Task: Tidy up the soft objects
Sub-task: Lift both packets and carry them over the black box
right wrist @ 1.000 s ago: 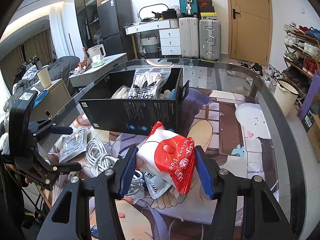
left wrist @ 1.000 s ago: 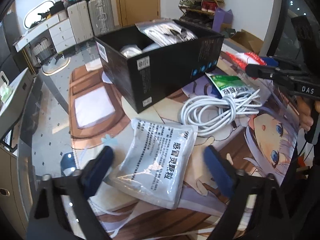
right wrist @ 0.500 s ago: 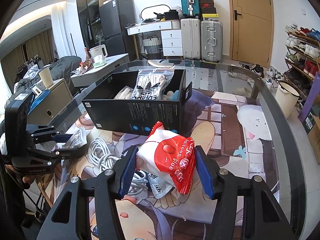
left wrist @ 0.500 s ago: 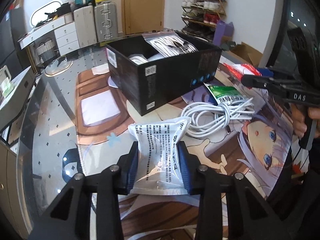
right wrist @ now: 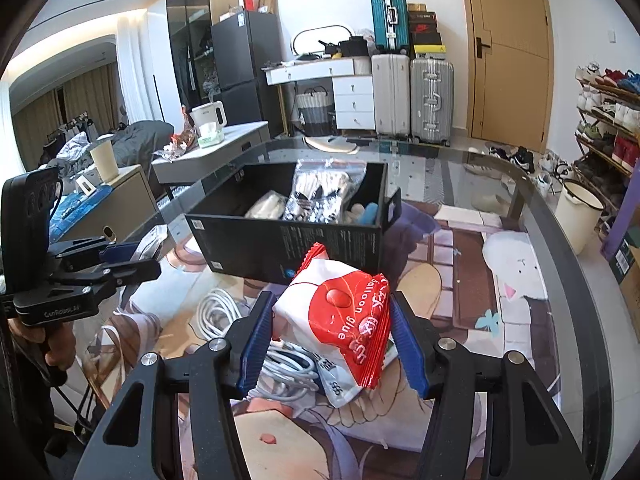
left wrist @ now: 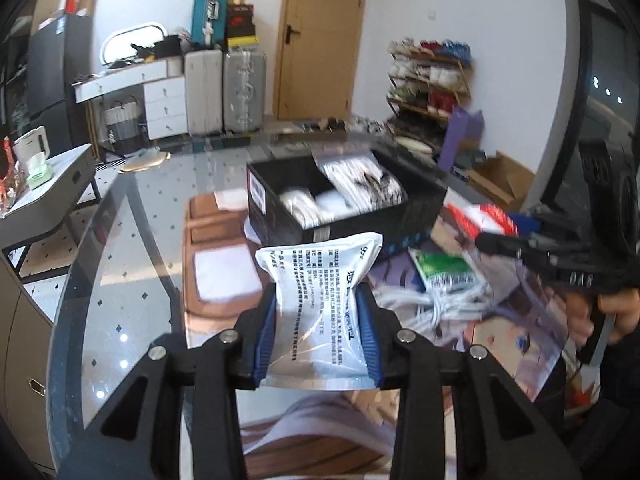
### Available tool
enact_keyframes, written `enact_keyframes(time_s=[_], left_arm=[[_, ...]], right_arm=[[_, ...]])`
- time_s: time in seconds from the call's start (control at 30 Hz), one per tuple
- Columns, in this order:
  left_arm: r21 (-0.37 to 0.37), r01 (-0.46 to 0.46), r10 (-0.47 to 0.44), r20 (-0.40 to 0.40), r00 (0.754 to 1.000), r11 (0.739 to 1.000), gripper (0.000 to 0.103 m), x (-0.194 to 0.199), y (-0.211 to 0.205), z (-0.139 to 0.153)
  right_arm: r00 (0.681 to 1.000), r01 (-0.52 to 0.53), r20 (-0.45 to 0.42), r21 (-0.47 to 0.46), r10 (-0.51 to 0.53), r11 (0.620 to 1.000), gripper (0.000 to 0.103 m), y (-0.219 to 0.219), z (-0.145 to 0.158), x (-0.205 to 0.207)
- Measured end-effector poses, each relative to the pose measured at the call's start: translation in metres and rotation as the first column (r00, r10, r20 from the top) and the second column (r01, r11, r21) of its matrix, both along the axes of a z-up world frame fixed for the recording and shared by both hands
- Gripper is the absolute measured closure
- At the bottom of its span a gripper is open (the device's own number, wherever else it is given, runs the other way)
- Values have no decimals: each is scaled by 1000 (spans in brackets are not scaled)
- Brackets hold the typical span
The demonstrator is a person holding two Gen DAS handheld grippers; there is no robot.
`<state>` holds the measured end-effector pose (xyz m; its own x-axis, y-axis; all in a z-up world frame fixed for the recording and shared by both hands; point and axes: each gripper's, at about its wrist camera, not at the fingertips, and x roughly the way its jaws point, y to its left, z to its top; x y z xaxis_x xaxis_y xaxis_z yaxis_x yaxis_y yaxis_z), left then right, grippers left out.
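Left wrist view: left gripper point(left wrist: 320, 330) clamps the white printed foil pouch point(left wrist: 320, 292) clear of the glass table point(left wrist: 132, 248), presumably for the open black cardboard box point(left wrist: 344, 216); right wrist view: right gripper point(right wrist: 332, 340) pinches the red-and-white plastic packet point(right wrist: 340, 316) just short of that box.

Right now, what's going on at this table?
A person is sorting soft packets into the open black cardboard box on the glass table. The left claw is shut on a white printed pouch, held off the table. The right claw grips a red-and-white snack-style packet. A coiled white cable and a green-and-white sachet lie on the table.
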<state>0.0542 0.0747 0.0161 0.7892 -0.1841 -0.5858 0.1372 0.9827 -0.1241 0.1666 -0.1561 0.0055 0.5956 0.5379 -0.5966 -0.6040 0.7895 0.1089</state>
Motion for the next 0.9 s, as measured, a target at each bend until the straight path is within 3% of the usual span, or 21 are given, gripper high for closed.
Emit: enact_keyframes(time_s=[0.27, 0.9], left_arm=[[-12, -76, 76, 74, 994, 997, 67, 8, -3, 17], [47, -84, 78, 118, 990, 995, 67, 51, -35, 37]], right_arm=[[999, -16, 44, 18, 15, 1000, 46, 6, 13, -1], [993, -53, 109, 44, 48, 998, 46, 33, 41, 30]])
